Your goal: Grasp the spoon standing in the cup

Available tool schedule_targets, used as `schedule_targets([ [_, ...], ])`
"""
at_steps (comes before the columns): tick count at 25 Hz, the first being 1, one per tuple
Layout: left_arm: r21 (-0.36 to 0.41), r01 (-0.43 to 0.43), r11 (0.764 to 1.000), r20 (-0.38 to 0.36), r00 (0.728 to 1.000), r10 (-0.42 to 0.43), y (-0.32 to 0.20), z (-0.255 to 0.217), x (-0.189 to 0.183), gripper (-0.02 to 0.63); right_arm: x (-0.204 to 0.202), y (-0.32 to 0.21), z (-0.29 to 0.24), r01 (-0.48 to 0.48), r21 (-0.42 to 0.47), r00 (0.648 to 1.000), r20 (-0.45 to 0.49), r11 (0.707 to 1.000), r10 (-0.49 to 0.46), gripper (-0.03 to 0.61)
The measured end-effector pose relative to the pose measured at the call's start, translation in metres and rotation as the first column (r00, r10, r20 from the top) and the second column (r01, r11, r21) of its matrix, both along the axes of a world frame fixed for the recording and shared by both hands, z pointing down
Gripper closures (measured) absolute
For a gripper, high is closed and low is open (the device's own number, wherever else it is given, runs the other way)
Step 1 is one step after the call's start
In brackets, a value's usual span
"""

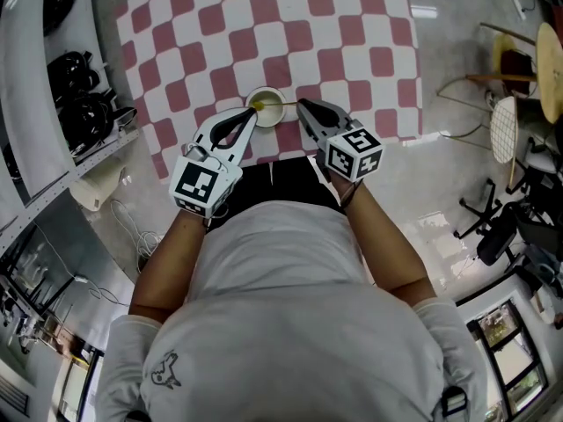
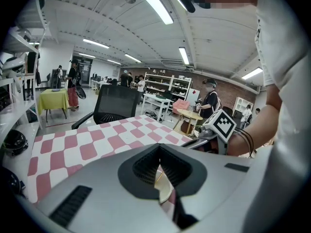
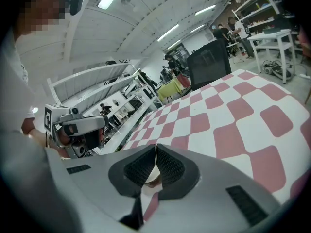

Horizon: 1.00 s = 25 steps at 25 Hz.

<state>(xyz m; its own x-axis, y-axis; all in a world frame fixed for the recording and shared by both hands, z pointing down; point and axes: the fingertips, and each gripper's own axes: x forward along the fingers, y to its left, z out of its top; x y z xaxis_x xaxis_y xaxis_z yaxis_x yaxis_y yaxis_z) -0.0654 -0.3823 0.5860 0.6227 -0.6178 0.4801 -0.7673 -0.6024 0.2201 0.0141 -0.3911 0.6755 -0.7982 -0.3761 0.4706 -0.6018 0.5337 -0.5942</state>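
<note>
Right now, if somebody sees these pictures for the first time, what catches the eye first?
The red-and-white checked tablecloth fills the top of the head view. Near its front edge stands a small cup with a spoon in it, and the left gripper and right gripper flank it, both with jaws together.

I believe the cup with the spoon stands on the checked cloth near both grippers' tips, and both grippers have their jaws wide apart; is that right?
One thing is off: the left gripper and right gripper both have their jaws together at the tips, as each gripper view shows. The cup with the spoon does stand on the checked cloth near both tips.
</note>
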Motion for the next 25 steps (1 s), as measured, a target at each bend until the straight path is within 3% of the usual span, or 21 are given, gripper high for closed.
schedule_targets([
  [14,0.077,0.004,0.997,-0.005,1.0,-0.004,0.017,-0.036,-0.015,0.603,-0.009,0.006,-0.048,-0.003,0.109,0.999,-0.039,0.994,0.007,0.545],
  [25,0.18,-0.03,0.983,-0.013,0.999,0.033,0.03,-0.084,-0.024,0.603,-0.01,0.011,-0.1,-0.033,0.234,0.993,-0.101,0.972,0.058,0.545],
])
